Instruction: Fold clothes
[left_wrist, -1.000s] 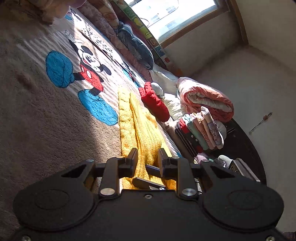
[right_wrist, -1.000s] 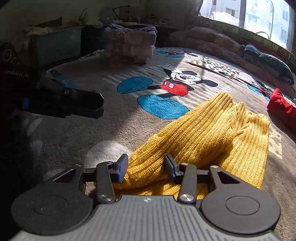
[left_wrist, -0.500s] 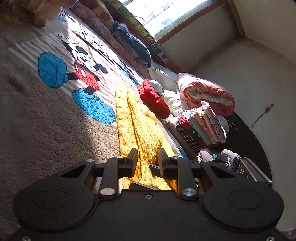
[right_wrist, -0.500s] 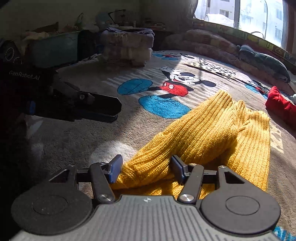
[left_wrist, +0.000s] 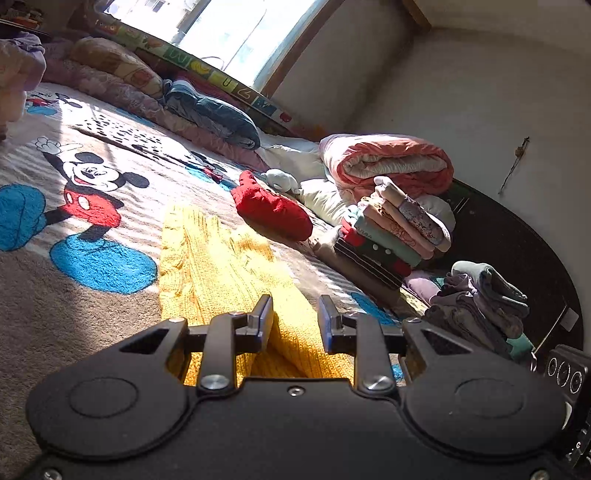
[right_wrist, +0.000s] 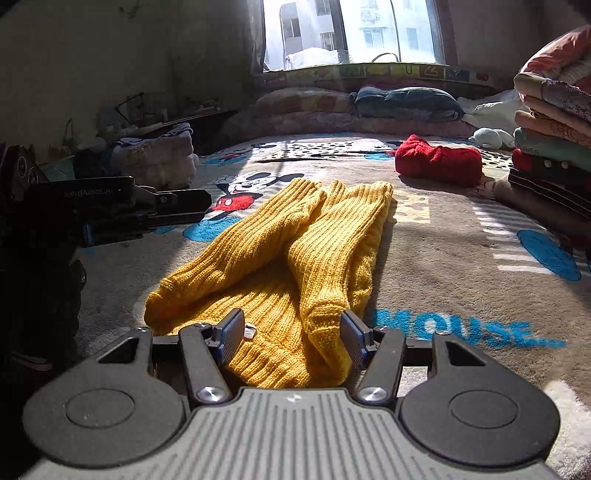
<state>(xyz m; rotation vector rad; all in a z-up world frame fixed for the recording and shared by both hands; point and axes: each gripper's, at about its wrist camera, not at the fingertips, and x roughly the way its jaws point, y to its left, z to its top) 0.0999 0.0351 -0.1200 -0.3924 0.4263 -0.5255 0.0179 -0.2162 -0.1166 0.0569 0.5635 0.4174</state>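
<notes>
since half a second ago both grippers have swung toward the window, and the right gripper (right_wrist: 291, 332) has let its jaws spread wider, so the second sleeve now lies folded over the body of the mustard-yellow ribbed knit sweater (right_wrist: 295, 258). that sweater lies flat on the grey plush cartoon-mouse rug (right_wrist: 443, 266), stretching straight ahead of the right gripper, with its near hem directly between and under the spread fingers; the right sleeve's cuff sits just inside the right finger, touching or nearly touching it, and nothing is pinched. the other sleeve lies diagonally ahead and to the left, its cuff just beyond the left finger.

the left gripper (left_wrist: 295, 319) hovers over the same sweater's near end, its jaws parted with only knit showing in the gap below them; it grips nothing. in the right wrist view that left gripper (right_wrist: 177, 206) shows from the side, off to the left and apart from the sweater, too edge-on to tell its opening there.

farther ahead and to the right of both grippers lies a folded red knit garment (right_wrist: 439, 162) on the rug, well apart from the sweater. beyond it to the right stands a stack of folded pastel clothes (left_wrist: 399, 229), with a rolled pink quilt (left_wrist: 391, 162) behind.
</notes>
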